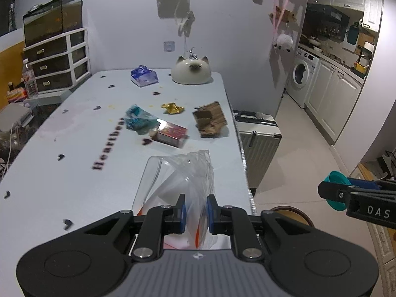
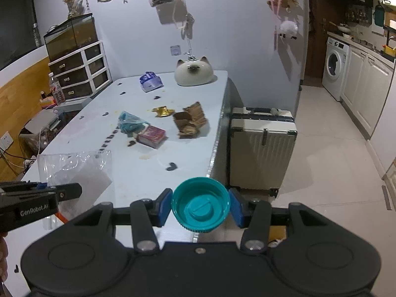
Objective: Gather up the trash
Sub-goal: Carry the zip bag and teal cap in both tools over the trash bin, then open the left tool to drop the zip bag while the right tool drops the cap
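Left wrist view: the left gripper (image 1: 195,212) pinches a clear plastic bag (image 1: 178,180) above the near end of a white table (image 1: 74,173). Right wrist view: the right gripper (image 2: 201,204) clamps a teal lid (image 2: 201,204), open side up, at the table's near right edge. Mid-table lie 4 scraps: crumpled blue plastic (image 2: 130,122), a red box (image 2: 151,136), gold foil (image 2: 163,111), torn cardboard (image 2: 190,121).

Teal lid (image 2: 200,204) between blue pads (image 2: 164,204); clear plastic bag (image 1: 178,178) with an orange streak; pale table (image 1: 74,173) dotted with dark hearts; gold wrapper (image 1: 172,108), red box (image 1: 170,133), brown cardboard (image 1: 210,120).
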